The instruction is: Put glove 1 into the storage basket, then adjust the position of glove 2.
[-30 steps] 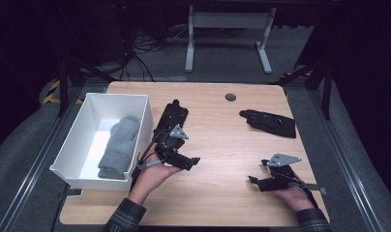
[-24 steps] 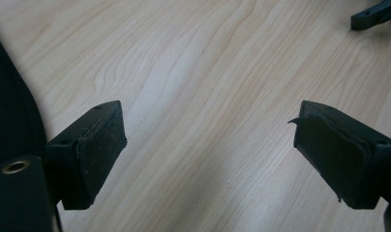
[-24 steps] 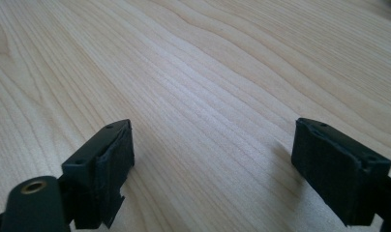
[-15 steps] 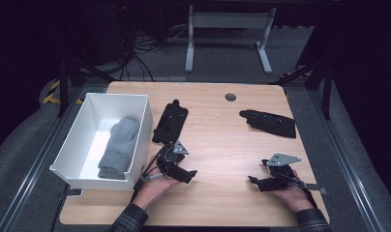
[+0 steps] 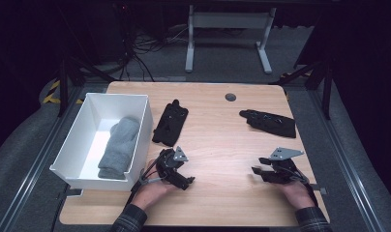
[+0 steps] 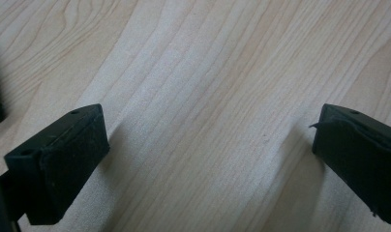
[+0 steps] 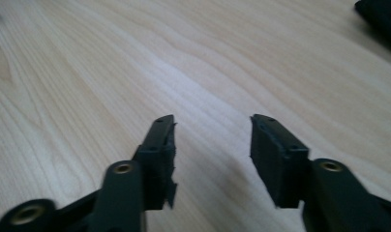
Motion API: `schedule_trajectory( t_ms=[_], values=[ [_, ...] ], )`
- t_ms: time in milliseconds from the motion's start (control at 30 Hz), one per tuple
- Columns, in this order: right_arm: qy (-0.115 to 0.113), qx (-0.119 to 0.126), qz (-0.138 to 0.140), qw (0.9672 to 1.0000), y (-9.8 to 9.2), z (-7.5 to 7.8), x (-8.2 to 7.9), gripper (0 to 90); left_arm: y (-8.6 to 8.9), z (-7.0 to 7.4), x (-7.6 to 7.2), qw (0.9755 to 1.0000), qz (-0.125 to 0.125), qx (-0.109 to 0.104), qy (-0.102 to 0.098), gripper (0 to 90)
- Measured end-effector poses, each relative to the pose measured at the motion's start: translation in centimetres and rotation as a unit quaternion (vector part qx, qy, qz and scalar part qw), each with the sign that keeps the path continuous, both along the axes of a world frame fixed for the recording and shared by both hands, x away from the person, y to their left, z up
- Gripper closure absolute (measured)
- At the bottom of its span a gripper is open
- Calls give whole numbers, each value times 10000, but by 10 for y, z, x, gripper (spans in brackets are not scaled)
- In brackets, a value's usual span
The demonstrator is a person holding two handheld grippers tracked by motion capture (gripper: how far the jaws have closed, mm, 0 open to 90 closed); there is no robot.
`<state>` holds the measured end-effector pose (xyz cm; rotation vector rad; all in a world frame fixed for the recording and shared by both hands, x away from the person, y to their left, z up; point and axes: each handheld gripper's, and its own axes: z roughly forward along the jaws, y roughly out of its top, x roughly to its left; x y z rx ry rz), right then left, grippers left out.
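Note:
My left gripper [image 5: 183, 181] rests low on the wooden table [image 5: 218, 140], just right of the white bin's [image 5: 82, 130] front corner, held by a hand. Its jaws stand wide open over bare wood in the left gripper view [image 6: 208, 145]. My right gripper [image 5: 259, 173] lies near the table's front right, pointing left. It is open too, with nothing between its jaws in the right gripper view [image 7: 213, 140]. A folded grey cloth [image 5: 120, 145] lies inside the bin.
A flat black holder [image 5: 170, 123] lies beside the bin's right wall, beyond my left gripper. A second black holder [image 5: 268, 122] lies at the right rear, its edge in the right gripper view [image 7: 382, 14]. A round cable hole [image 5: 230, 96] sits near the far edge.
My left gripper has drawn back from the black holder toward the table's front edge and sits lower. The right gripper has stayed where it was.

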<state>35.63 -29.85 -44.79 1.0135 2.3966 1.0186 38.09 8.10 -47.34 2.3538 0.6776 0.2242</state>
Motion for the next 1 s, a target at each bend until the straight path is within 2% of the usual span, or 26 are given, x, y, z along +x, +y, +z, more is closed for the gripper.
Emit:
schedule_trajectory(
  t_ms=[167, 200, 300, 567, 767, 900, 1000],
  values=[
    [-115, 18, -124, 9999, -3, 13, 13, 865, 3, -3, -2, 9999, 12, -145, -81, 0],
    [-125, 16, -158, 9998, -4, 16, 16, 897, 3, -4, -2, 9998, 24, -185, -103, 0],
    [-124, 26, -245, 9996, -8, 20, 26, 900, 3, -4, -3, 9997, 61, -215, -125, 1],
    [-194, 27, -433, 9989, -28, 31, 65, 900, 3, -4, -3, 9997, 44, -211, -131, 0],
    [-168, 88, -560, 9983, -38, 30, 89, 900, 4, -4, -4, 9997, 52, -217, -121, 0],
    [-170, -25, -764, 9969, -42, 25, 111, 900, 4, -4, -5, 9997, 76, -214, -111, 0],
    [-173, -87, -879, 9959, -46, 22, 120, 900, 4, -4, -5, 9997, 73, -209, -122, 0]
  ],
)
